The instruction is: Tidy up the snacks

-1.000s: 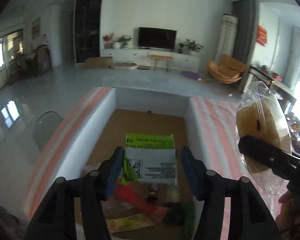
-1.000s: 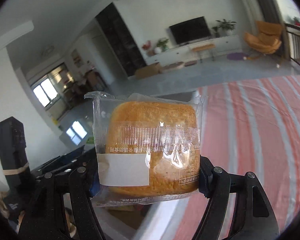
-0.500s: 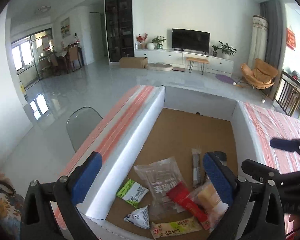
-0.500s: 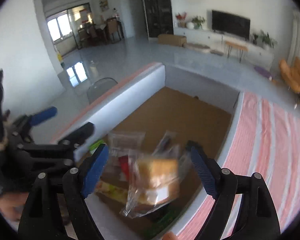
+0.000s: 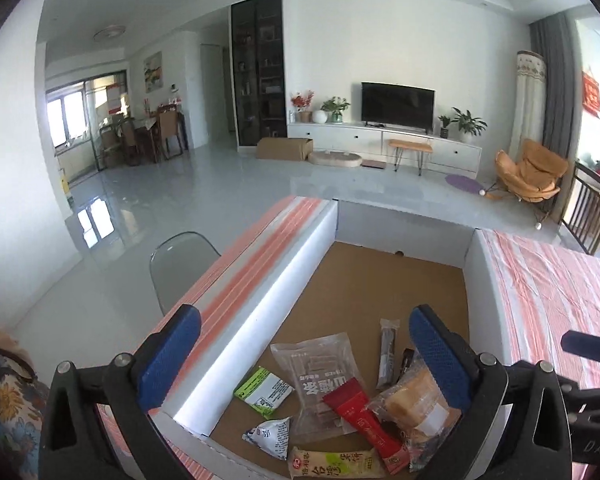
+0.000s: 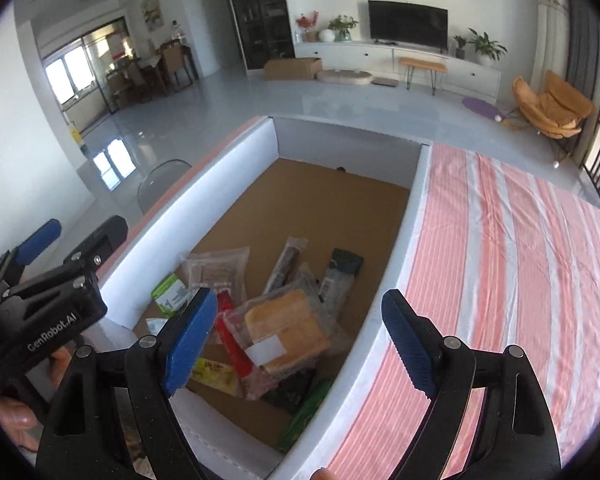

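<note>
Both tools, left tool [image 5: 304, 356] and right tool [image 6: 296, 338], gaping, empty. Wrapped cake [image 6: 286, 332] atop snack pile in box [image 6: 414, 196], at 6 o'clock. Probably light, squashy, slippery film; best pinched gently across flat sides.

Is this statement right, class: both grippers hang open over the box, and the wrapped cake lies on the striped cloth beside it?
Not quite. Both the left gripper and right gripper are open over the box, but the wrapped cake lies inside the box on the other snacks, not on the striped cloth. The right wrist view shows it.
</note>
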A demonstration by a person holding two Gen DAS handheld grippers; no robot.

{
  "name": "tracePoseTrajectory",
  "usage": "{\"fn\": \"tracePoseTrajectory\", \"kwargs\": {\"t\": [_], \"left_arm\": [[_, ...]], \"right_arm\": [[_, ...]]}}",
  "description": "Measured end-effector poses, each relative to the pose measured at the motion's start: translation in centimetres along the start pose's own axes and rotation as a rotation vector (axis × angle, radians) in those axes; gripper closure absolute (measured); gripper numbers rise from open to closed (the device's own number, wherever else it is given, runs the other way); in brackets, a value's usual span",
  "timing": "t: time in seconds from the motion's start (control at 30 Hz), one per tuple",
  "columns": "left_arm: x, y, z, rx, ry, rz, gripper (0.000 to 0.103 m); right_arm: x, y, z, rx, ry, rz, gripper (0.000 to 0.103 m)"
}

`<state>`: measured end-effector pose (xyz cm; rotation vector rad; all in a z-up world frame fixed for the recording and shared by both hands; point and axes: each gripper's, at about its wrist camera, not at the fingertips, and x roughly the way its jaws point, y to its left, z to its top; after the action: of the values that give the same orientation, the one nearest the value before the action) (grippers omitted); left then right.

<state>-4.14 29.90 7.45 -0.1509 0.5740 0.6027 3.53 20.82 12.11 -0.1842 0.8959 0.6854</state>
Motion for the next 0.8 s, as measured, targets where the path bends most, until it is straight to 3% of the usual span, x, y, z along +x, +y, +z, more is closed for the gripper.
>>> {"fn": "tracePoseTrajectory", "kwargs": {"t": [0.23, 0.47, 0.8], "left_arm": [[-0.9, -1.6, -0.5, 0.099, 0.104, 0.021, 0.0], [-0.5, -1.2, -0.9, 0.104, 0.179, 0.032, 0.0], [-0.1, -0.8, -1.4, 0.092, 0.202, 0.012, 0.0]], "right_arm": [[-1.0, 0.0, -1.9, 0.053, 0.062, -0.022, 0.016], [-1.3, 1.0, -2.1, 0.015, 0.054, -0.079, 0.016], [-0.6, 1.1, -2.4, 0.011, 0.077, -0.098, 0.016]]}}
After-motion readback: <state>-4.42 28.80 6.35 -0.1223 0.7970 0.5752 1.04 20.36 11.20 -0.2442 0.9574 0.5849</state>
